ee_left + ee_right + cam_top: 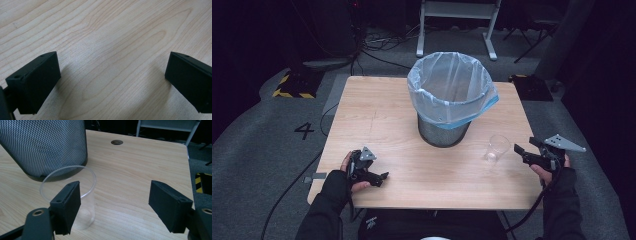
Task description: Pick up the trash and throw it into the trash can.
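Your right gripper (518,149) sits just right of the clear cup (497,147), which stands upright on the counter (377,115) beside the bin (447,97). Its fingers (67,205) are spread wide and empty, the cup off past the left one. Your left gripper (383,176) rests open and well away.
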Tool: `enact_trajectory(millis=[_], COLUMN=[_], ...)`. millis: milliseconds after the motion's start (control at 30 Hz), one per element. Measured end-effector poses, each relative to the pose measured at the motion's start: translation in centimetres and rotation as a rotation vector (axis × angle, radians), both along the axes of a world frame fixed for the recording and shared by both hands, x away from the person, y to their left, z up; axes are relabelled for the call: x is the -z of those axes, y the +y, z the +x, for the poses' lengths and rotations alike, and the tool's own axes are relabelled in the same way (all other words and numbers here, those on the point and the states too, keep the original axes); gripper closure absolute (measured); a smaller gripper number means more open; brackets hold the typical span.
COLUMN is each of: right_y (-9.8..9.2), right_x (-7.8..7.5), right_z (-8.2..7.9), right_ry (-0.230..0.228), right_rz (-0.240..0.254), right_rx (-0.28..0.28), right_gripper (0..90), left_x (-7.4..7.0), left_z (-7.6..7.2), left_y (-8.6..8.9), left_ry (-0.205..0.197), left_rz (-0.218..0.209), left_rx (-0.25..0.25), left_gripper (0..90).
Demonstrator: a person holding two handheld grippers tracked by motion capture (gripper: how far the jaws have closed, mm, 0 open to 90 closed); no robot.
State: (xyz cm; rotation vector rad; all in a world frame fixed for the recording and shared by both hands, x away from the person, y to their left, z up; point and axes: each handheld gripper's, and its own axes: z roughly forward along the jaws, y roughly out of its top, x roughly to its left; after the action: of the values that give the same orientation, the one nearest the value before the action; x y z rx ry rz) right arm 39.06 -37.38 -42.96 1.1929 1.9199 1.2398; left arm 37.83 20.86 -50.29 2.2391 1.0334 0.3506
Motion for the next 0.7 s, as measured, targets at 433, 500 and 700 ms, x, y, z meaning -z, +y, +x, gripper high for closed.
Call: enact_trajectory(millis=[433,500,700], right_y=[1.7,2.0,2.7], right_x=[-0.7,-0.8,-0.7], right_z=[0.6,0.8,1.6], right_ry=[-0.006,-0.008,0.007], right_rz=[-0.011,-0.011,-0.010], right_rx=[-0.026,-0.036,-0.045], right_gripper=[27.2,27.8,34.3], left_x=[0.0,0.0,0.0], left_z=[0.0,0.0,0.0], left_y=[0.0,0.0,0.0], left_ry=[-0.002,-0.001,0.000], left_rz=[0.000,0.000,0.000], left_rx=[0.001,0.001,0.000], left_gripper=[0.2,0.2,0.2])
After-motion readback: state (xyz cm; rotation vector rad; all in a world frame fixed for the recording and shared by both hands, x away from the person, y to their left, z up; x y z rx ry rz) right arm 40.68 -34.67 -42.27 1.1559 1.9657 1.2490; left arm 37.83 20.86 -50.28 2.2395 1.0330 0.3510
